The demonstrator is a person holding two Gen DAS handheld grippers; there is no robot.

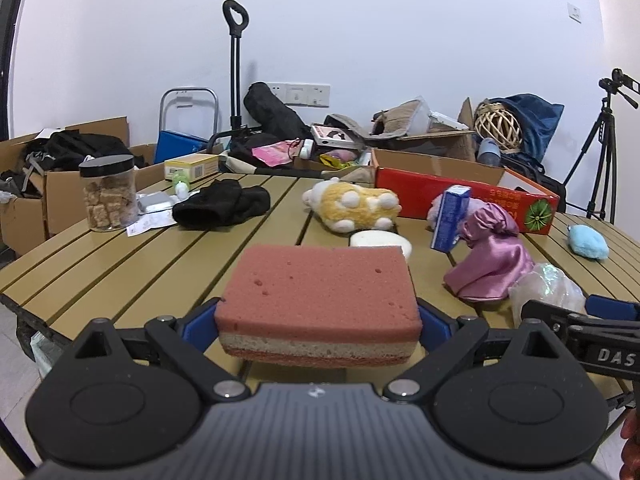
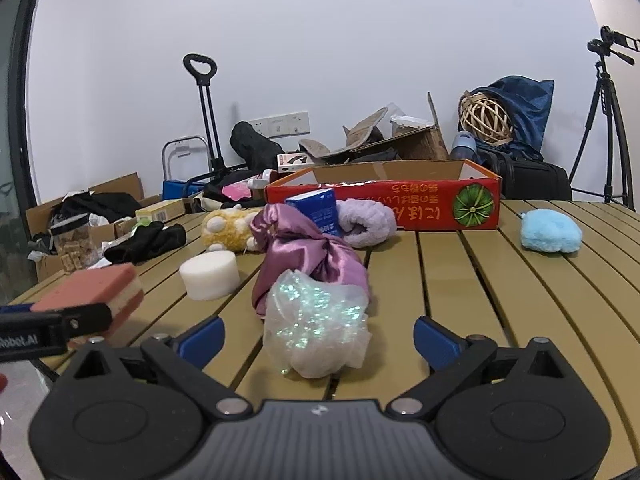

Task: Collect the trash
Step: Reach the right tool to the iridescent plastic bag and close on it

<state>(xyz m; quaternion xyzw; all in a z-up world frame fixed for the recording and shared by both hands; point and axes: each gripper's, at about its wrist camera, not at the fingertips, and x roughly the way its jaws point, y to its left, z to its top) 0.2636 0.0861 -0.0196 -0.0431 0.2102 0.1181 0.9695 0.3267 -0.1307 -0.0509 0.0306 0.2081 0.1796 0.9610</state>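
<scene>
Your left gripper (image 1: 318,322) holds the pink sponge (image 1: 318,300) tight between its 2 blue pads, just above the near edge of the slatted table (image 1: 120,264). Your right gripper (image 2: 318,338) stands wide, and the shiny plastic wrap (image 2: 316,328) lies on the table between its fingers, touched by neither pad.

Right behind the wrap lies the purple satin cloth (image 2: 308,256), touching it. A round white sponge (image 2: 209,274) sits to the left of the cloth. Farther back are the blue carton (image 2: 316,210), the yellow plush toy (image 2: 230,228), a black cloth (image 2: 148,242) and the red box (image 2: 384,200). A blue fluffy pad (image 2: 551,231) lies well apart on the right.

Only the left view shows the jar of brown cubes (image 1: 108,196) clearly, with papers (image 1: 154,222) beside it. Only the right view shows the wrap whole
</scene>
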